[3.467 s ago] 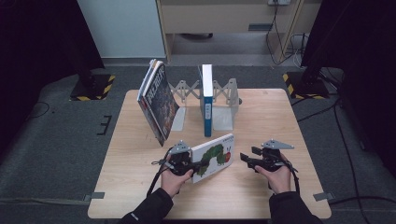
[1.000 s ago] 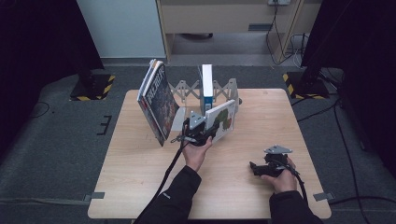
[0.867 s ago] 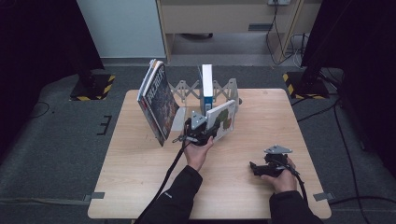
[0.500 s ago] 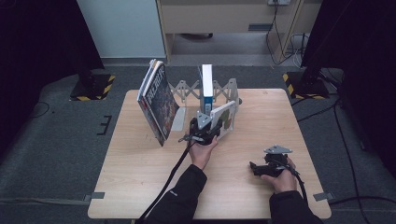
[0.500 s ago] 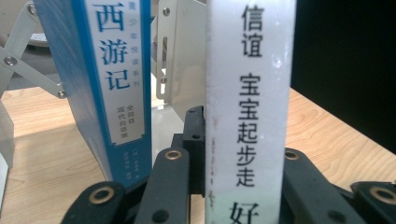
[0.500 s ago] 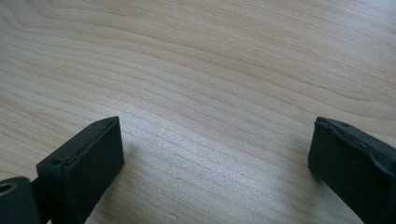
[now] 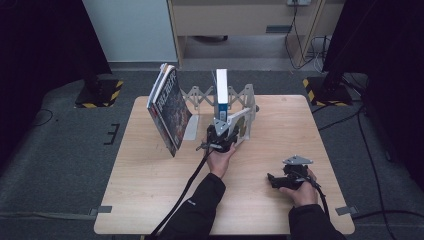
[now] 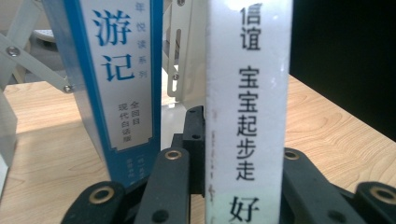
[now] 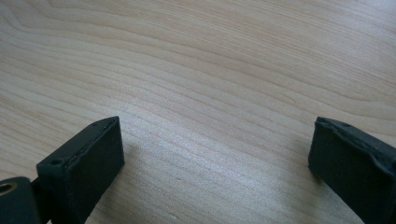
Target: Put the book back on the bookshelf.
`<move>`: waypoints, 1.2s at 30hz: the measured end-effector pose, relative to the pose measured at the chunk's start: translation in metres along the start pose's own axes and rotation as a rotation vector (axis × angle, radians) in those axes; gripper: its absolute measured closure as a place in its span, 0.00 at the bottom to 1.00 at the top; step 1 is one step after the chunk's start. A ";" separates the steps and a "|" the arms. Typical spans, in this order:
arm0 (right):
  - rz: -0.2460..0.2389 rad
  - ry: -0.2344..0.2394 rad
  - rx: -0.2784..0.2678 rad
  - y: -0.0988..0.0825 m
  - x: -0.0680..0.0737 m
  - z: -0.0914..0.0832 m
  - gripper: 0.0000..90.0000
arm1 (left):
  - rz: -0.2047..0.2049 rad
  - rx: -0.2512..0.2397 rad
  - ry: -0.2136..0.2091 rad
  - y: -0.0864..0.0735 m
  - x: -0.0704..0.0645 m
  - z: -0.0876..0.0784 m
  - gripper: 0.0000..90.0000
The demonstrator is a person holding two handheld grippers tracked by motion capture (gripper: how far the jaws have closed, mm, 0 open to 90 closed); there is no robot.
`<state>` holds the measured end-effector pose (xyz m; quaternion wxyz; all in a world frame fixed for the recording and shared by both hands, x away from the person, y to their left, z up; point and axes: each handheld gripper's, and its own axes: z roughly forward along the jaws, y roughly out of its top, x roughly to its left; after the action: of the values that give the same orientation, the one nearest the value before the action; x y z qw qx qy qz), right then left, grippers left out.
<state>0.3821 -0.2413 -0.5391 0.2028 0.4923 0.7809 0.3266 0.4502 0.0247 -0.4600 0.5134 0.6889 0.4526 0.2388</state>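
One book more is nearly shelved: the white-spined book (image 7: pixel 239 125) has come off the table (image 7: pixel 150 200) and now stands in the rack (image 7: pixel 248 102).

High view: the left gripper (image 7: pixel 220 136) has carried it from the table's near middle up to the rack at 12 o'clock, just right of the blue-spined book (image 7: pixel 221 95); the right gripper (image 7: pixel 280 181) idles at 5 o'clock. Left gripper view: jaws clamp the white spine (image 8: pixel 247 116) (blue spine (image 8: pixel 123 79) at 10 o'clock), so release comes next. Right gripper view: jaws spread wide over bare wood, empty.

Left tool (image 7: pixel 221 134) reaches forward, jaws clamped; right tool (image 7: pixel 280 181) rests low, jaws spread.
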 end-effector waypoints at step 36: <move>0.002 0.001 0.000 0.000 0.000 0.000 0.03 | 0.094 0.073 -0.061 -0.048 -0.011 -0.003 0.65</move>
<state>0.3823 -0.2409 -0.5391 0.2020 0.4930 0.7805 0.3271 0.4243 0.0198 -0.5018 0.4899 0.7345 0.4123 0.2248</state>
